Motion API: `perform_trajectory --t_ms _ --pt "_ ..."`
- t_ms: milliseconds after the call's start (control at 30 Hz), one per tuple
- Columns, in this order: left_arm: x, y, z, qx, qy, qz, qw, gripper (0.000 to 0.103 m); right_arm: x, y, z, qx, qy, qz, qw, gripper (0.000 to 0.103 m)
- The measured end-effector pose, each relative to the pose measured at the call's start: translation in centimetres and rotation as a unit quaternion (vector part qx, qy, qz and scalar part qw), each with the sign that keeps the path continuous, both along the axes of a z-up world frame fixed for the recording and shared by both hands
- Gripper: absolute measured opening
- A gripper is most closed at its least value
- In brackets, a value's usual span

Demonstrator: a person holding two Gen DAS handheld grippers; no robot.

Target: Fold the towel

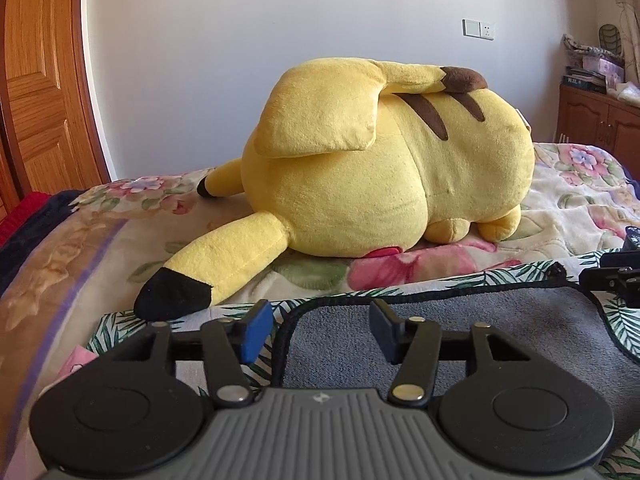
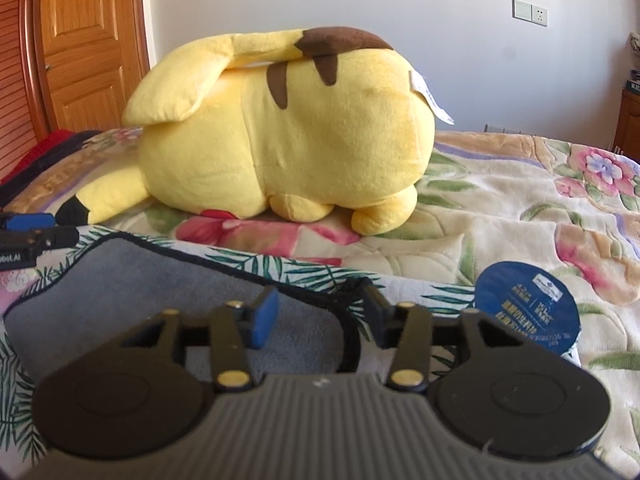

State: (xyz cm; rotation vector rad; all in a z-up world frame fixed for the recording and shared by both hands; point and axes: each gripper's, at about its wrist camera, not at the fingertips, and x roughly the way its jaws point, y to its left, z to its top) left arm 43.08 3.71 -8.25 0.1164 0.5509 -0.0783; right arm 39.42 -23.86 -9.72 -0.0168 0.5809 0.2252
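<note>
My left gripper (image 1: 320,330) stands wide, jaws empty, straddling the left far corner of the grey towel (image 1: 460,332). My right gripper (image 2: 320,320) gapes likewise over its right corner, beside a blue tag (image 2: 528,308). The yellow plush (image 1: 384,156) blocks the bed (image 1: 60,240) beyond; open blanket lies rightward.
</note>
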Motion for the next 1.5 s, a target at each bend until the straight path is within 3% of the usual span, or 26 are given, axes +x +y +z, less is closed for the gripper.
perform_trajectory --t_ms 200,267,600,1033,1100,1200,1267,1333,1433,1500 --pt "-1.9 -0.9 1.5 0.001 -0.003 -0.017 0.9998 0.052 -1.6 0.3 0.9 0.003 0.003 0.007 1.000 0.049" --pt "-2.8 -1.2 2.3 -0.001 -0.008 -0.021 0.9997 0.061 -2.4 0.5 1.6 0.005 0.002 0.010 1.000 0.049" --pt "-6.5 -2.1 7.4 0.000 -0.017 -0.028 0.9995 0.062 -6.8 1.4 6.2 0.017 -0.013 0.015 1.000 0.049" --pt "-13.4 -2.5 12.8 0.016 -0.021 -0.038 0.9990 0.073 -14.0 1.8 11.1 0.030 -0.029 0.022 0.999 0.051" --pt "-14.5 -2.5 13.7 0.011 -0.021 -0.038 0.9990 0.077 -15.0 1.7 11.7 0.030 -0.033 0.020 0.999 0.054" --pt "-16.2 -2.6 15.1 0.002 -0.028 -0.044 0.9986 0.082 -16.4 1.6 12.8 0.029 -0.042 0.014 0.999 0.066" --pt "-17.2 -2.7 16.1 0.001 -0.032 -0.046 0.9984 0.084 -17.3 1.6 13.4 0.027 -0.049 0.010 0.998 0.082" --pt "-18.1 -2.8 16.9 -0.001 -0.035 -0.047 0.9983 0.084 -18.2 1.5 13.9 0.030 -0.056 0.006 0.998 0.090" --pt "-19.4 -2.8 18.1 -0.001 -0.042 -0.047 0.9980 0.084 -19.3 1.4 14.6 0.033 -0.057 0.003 0.998 0.093" --pt "-20.4 -2.8 18.8 -0.003 -0.046 -0.047 0.9978 0.084 -20.2 1.5 14.9 0.033 -0.061 0.002 0.998 0.100"
